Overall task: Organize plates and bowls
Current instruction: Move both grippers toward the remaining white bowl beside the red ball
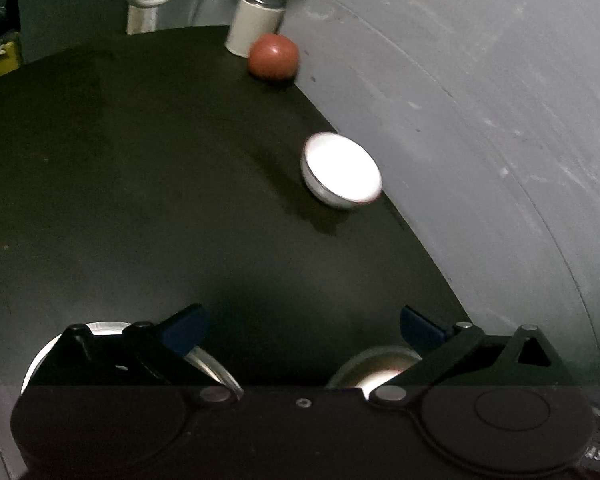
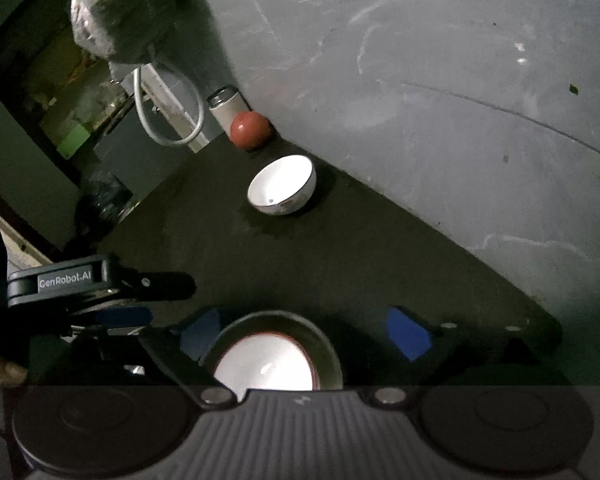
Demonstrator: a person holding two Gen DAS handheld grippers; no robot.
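Note:
A small white bowl (image 1: 340,172) (image 2: 282,186) stands upright on the black table (image 1: 140,200) close to the grey wall. My left gripper (image 1: 303,326) is open, its blue-tipped fingers (image 1: 184,328) spread wide over bare tabletop with nothing between them. My right gripper (image 2: 305,337) is open as well. Below and between its blue pads (image 2: 408,338) sits a white, red-rimmed bowl (image 2: 266,364) nested in a darker bowl (image 2: 328,354); the right pad stands well apart from it. Low in the left wrist view, a pale round dish rim (image 1: 104,328) and another bowl (image 1: 380,368) show behind the fingers.
A red ball-like object (image 1: 274,62) (image 2: 250,130) and a white cylindrical can (image 1: 256,24) (image 2: 224,108) stand at the table's far corner by the wall (image 1: 480,120). A white cable (image 2: 168,120) and a plastic bag (image 2: 116,8) hang beyond. The left gripper's housing (image 2: 56,280) and a hand (image 2: 0,370) are at left.

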